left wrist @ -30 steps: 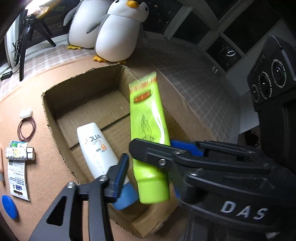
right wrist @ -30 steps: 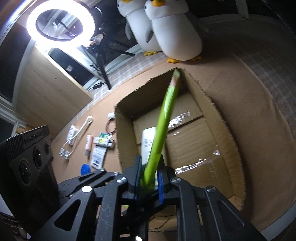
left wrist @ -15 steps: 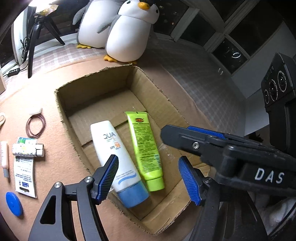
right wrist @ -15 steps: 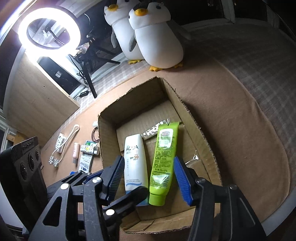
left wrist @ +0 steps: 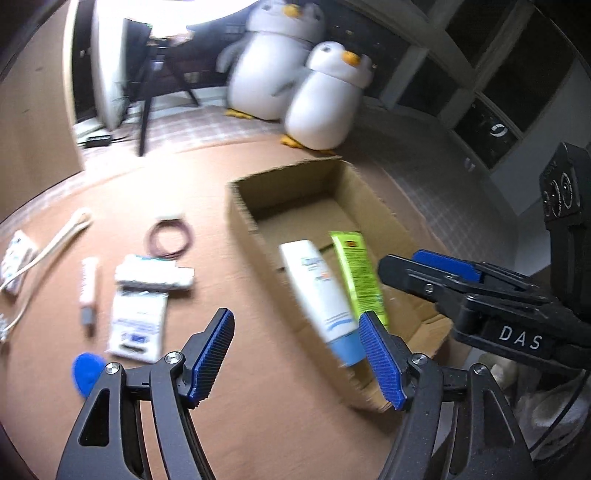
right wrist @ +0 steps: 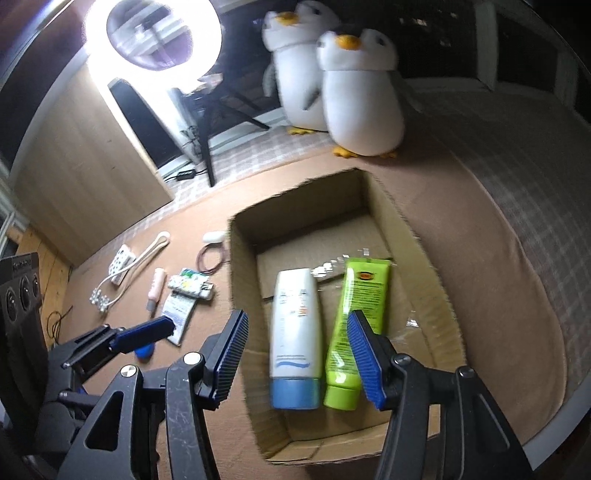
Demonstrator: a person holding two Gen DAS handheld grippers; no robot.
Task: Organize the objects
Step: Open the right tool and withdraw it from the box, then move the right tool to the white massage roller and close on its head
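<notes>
Brown felt-like covering (right wrist: 461,229) spread over the work surface, bordered by checked cloth (right wrist: 535,192) toward the dark windows (left wrist: 480,74). Beyond the jaws stood two plush penguins (right wrist: 354,96), a lit ring lamp (right wrist: 155,33) on a tripod, and a wooden panel (right wrist: 74,166). The cardboard box (right wrist: 402,229) lay ahead of the right gripper (right wrist: 299,354), whose jaws stood apart and empty, having opened within the past second; between and beyond them, on the box floor, the white tube (right wrist: 295,332) and green tube (right wrist: 358,325) lay side by side. The left gripper (left wrist: 295,358) was likewise spread wide, holding nothing, over bare covering, with small items (left wrist: 144,288) beyond its left jaw.
</notes>
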